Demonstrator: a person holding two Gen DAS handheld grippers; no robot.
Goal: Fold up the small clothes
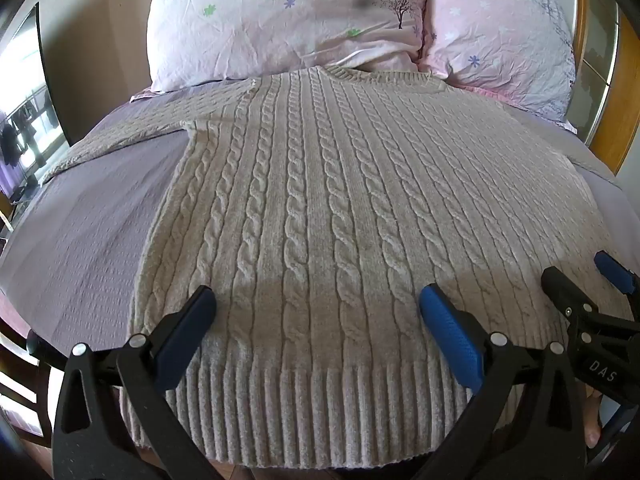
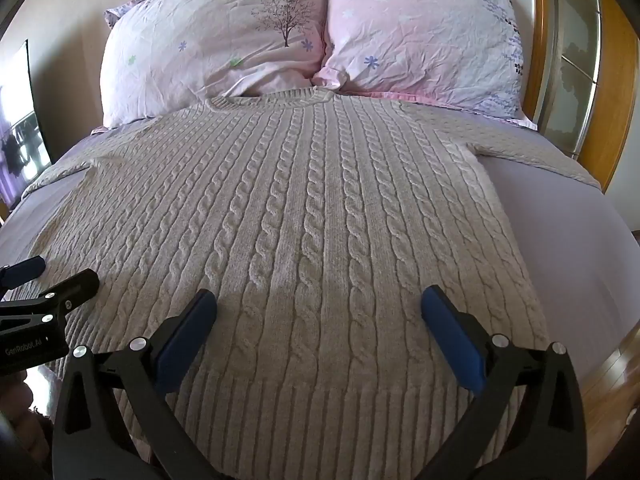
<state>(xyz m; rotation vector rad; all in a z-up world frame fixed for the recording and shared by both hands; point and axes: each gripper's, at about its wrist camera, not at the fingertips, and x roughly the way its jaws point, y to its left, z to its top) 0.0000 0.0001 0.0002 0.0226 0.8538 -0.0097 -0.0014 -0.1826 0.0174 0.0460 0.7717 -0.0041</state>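
A beige cable-knit sweater [image 1: 320, 208] lies flat on the bed, neck toward the pillows, ribbed hem toward me; it also shows in the right wrist view [image 2: 304, 216]. Its sleeves spread out to the left [image 1: 120, 136] and right [image 2: 532, 148]. My left gripper [image 1: 318, 304] is open and empty, hovering just above the hem on the left half. My right gripper [image 2: 318, 304] is open and empty above the hem on the right half. Each gripper shows at the edge of the other's view: the right one [image 1: 580, 280], the left one [image 2: 60, 272].
The bed has a lilac sheet [image 1: 88, 216] [image 2: 560, 216]. Two pink flowered pillows [image 1: 280, 20] [image 2: 420, 32] lean at the head. A wooden headboard frame [image 2: 616, 80] stands at the right. A dark screen [image 1: 24, 112] is on the left wall.
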